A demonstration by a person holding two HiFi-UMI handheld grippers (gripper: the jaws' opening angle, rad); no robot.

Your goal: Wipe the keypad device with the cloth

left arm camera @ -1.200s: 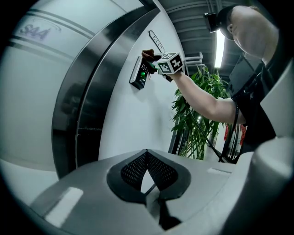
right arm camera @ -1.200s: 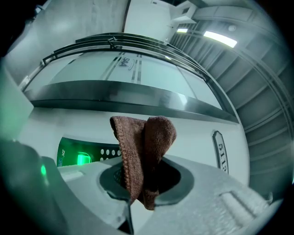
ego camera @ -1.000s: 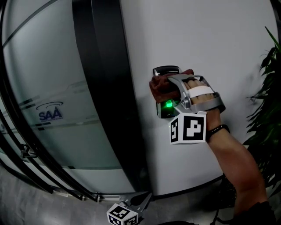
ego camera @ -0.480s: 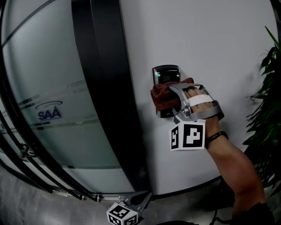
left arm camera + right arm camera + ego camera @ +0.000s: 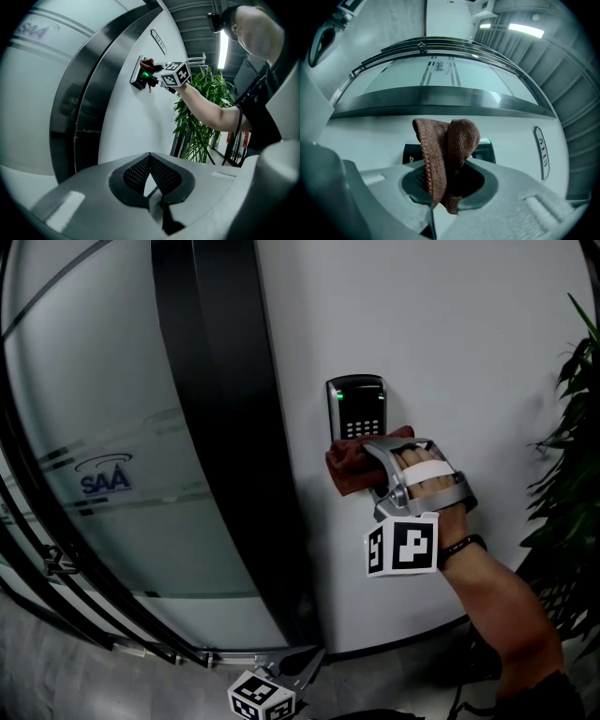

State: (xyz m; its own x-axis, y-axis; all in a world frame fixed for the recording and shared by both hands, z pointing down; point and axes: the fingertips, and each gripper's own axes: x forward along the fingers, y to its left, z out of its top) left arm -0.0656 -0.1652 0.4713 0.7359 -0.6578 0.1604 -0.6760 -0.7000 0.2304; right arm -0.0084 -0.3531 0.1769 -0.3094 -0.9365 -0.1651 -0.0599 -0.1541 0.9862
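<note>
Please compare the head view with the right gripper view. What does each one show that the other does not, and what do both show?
Only the head view shows the buttons of the keypad device, the plant, the person's forearm and the left gripper low at the bottom edge.

Only the right gripper view shows the oval number plate on the wall, and it shows up close the jaws of the right gripper shut on the cloth.

Both show the brown cloth against the device, the device's green light, and the glass door.

cloth (image 5: 350,471) on keypad device (image 5: 357,407), plant (image 5: 568,479) right
</note>
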